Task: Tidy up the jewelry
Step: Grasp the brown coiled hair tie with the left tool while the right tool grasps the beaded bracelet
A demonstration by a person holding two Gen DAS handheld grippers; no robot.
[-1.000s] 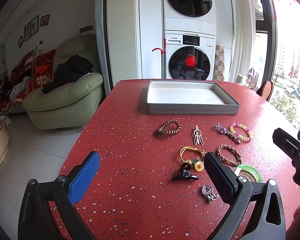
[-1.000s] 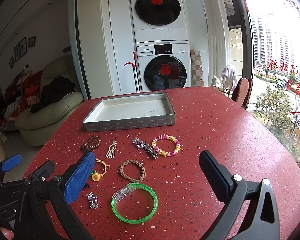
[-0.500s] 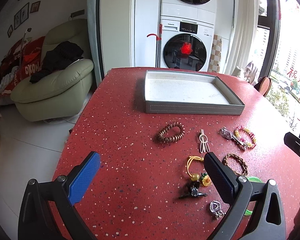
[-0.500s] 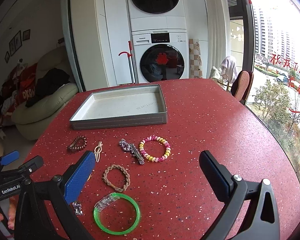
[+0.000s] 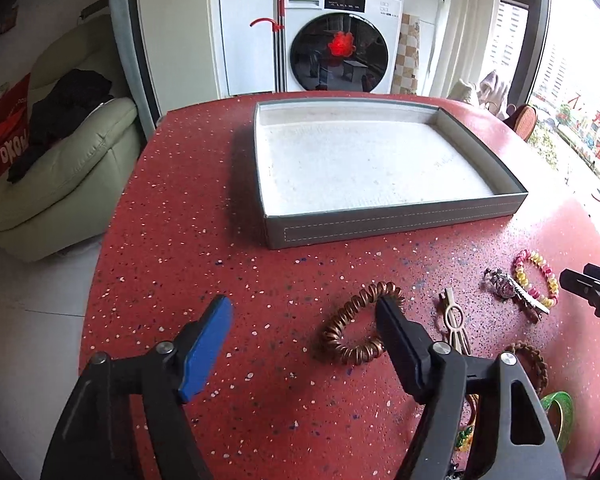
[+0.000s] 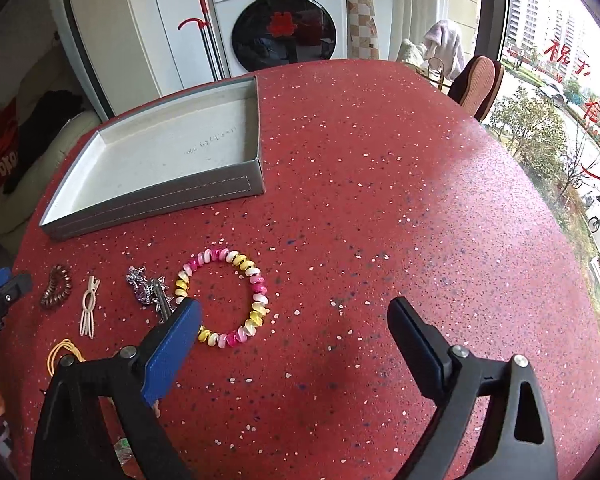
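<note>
left gripper [image 5: 304,320] finger hides part of the coil bracelet [image 5: 356,330].

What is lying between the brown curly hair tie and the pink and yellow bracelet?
In the right wrist view, a cream hair clip and a silver sparkly clip lie between them.

Beyond both fingers, "Panasonic" reads on the washing machine [image 5: 340,40]; left of them, "OKOW" on a red cushion [image 5: 10,148].
</note>
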